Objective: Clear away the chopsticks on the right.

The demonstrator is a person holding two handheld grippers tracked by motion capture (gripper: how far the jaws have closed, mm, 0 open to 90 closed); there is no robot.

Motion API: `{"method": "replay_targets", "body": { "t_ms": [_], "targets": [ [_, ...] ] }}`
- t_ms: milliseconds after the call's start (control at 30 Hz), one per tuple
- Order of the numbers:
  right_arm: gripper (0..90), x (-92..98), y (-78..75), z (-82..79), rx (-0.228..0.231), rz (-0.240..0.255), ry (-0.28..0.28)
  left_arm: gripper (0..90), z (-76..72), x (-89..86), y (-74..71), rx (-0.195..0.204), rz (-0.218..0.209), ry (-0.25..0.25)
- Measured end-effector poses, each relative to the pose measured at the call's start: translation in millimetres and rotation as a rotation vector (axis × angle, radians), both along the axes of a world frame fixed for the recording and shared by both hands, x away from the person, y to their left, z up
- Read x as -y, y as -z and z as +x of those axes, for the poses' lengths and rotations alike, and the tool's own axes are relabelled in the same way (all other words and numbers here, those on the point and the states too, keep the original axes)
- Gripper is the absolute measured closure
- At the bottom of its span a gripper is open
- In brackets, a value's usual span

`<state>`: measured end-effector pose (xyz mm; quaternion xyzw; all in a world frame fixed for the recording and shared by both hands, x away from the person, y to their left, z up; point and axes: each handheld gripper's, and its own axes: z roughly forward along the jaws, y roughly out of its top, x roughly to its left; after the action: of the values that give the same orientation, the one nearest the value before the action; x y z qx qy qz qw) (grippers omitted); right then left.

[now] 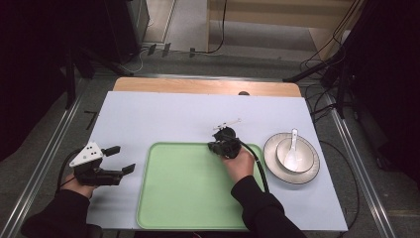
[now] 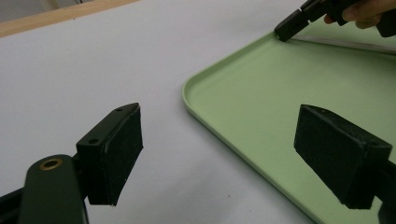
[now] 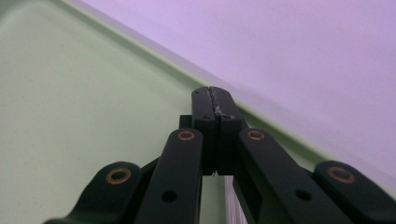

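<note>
high: overhead, forward-down | gripper views: close, low | shared: green tray (image 1: 188, 188)

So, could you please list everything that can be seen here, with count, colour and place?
tray: one, light green, on the near middle of the table.
plate: one, white with a dark rim, right of the tray.
bowl: one, white, on the plate.
spoon: one, white, in the bowl.
table: one, pale grey cover over a wooden top.
left gripper: black, jaws open, left of the tray.
right gripper: black, jaws shut, at the tray's far edge.
</note>
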<state>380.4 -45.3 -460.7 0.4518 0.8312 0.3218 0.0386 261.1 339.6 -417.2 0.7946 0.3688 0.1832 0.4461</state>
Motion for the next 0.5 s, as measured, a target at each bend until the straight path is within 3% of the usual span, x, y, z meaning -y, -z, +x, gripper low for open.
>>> {"method": "replay_targets", "body": {
  "t_ms": [500],
  "targets": [
    [90.0,35.3,1.9,-5.9,-0.004,0.003,0.088,15.6,-0.1,0.4,0.1,-0.002,0.002,-0.001]
  ]
}}
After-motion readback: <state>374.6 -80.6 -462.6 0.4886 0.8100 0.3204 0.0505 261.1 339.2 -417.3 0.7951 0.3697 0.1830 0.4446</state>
